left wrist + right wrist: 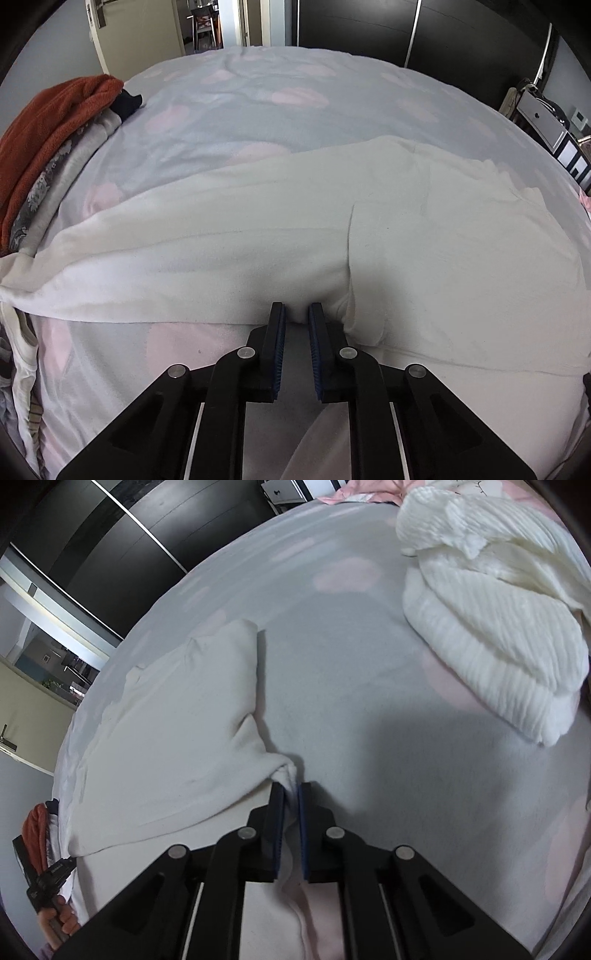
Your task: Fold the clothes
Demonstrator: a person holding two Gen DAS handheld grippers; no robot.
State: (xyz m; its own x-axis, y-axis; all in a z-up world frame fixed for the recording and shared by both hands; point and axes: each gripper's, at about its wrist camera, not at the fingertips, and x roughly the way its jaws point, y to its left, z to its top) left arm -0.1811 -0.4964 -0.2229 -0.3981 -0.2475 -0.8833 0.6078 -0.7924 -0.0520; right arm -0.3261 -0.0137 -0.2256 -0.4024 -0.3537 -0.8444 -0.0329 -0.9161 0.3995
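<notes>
White fleece garment [258,229] is lying on the bed [258,110], both tools pinching its near edge.

The left tool [297,314] is gripping a fold of the hem; only this view is showing the orange folded pile [48,122]. The right tool [291,792] is squeezing the garment's corner, and only here a ribbed white sweater [491,627] and the person's hand [59,919] are appearing.

bed [258,110] with white garment [258,229], ribbed sweater [491,635], clothes stack [48,147]
</notes>
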